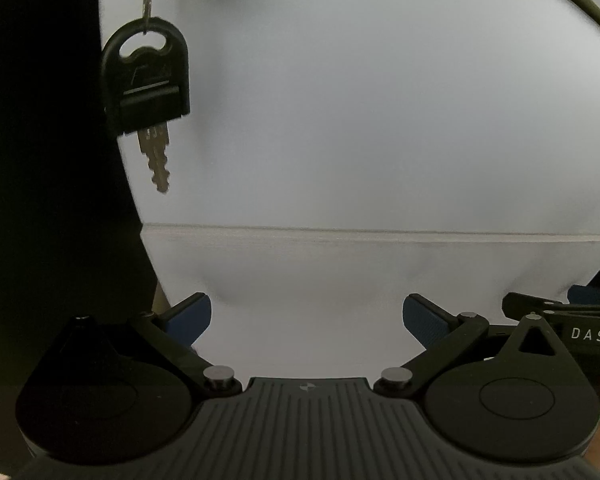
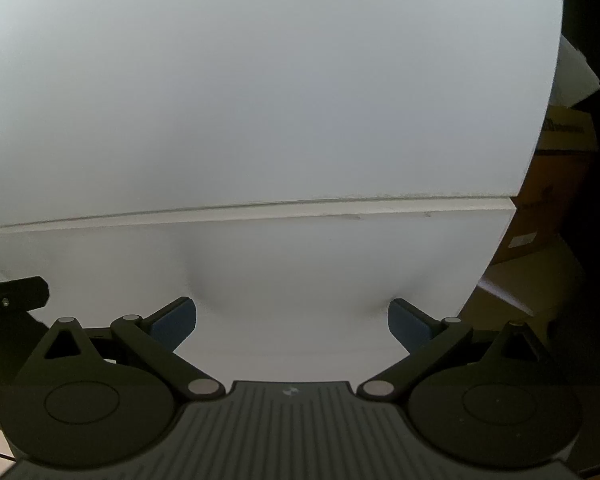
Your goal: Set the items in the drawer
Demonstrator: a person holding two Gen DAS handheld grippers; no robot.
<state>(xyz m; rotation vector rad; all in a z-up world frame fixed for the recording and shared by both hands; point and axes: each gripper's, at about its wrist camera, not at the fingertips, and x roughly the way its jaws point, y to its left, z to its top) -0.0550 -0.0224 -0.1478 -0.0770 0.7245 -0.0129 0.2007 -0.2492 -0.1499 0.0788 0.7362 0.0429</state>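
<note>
Both the left gripper and right gripper, jaws spread and empty, face the white drawer front, probably to shut it; a key hangs far left.

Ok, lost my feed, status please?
Left hand-held gripper open, empty. Right hand-held gripper open, empty. White drawer front close ahead, seam visible. Key hangs at upper left, clear of both.
</note>
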